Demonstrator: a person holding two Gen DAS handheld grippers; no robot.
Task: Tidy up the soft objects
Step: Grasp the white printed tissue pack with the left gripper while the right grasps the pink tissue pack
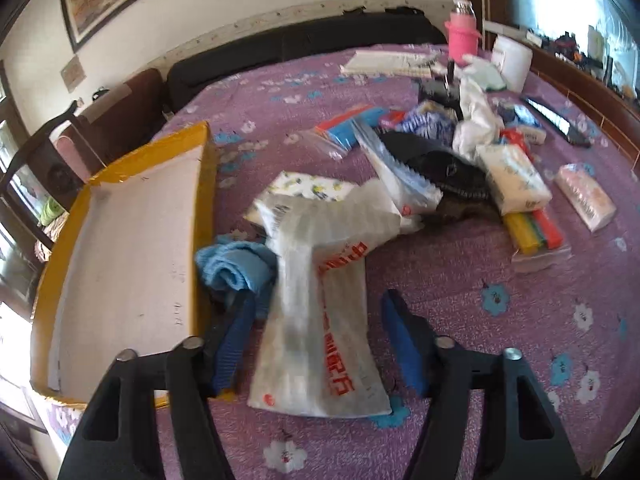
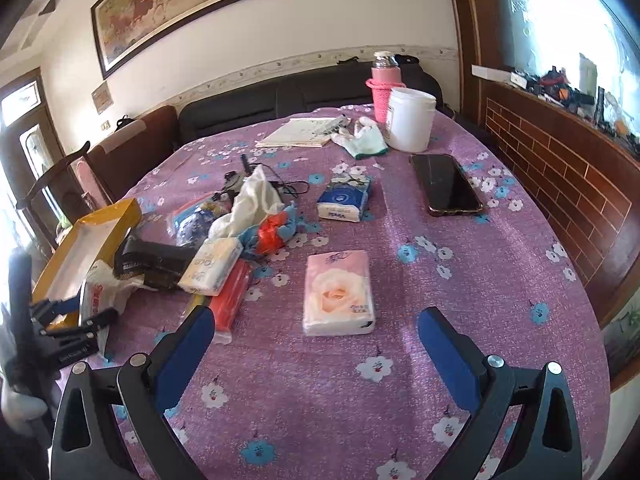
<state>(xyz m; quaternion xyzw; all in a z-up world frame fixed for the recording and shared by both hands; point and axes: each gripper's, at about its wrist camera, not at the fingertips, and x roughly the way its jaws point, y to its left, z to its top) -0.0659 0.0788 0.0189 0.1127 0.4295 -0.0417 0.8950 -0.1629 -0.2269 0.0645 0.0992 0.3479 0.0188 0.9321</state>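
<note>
A white plastic bag with red print [image 1: 316,300] lies crumpled on the purple flowered tablecloth [image 1: 460,300], between the blue pads of my left gripper [image 1: 316,332]. The pads stand a little off its edges, so that gripper is open. A light blue cloth [image 1: 236,268] is bunched by the left finger, against the yellow cardboard box [image 1: 132,240]. My right gripper [image 2: 316,314] is open and holds nothing; a pink rose tissue pack [image 2: 338,292] lies just ahead of it. A black knit item [image 1: 440,172] and more tissue packs [image 1: 516,180] sit in the pile beyond.
A phone [image 2: 446,184], a white jar [image 2: 410,120], a pink bottle [image 2: 382,88] and a notebook [image 2: 300,132] lie at the far side. Red, yellow and green packets [image 1: 532,232] lie by the pile. The table edge curves close on the right [image 2: 592,320].
</note>
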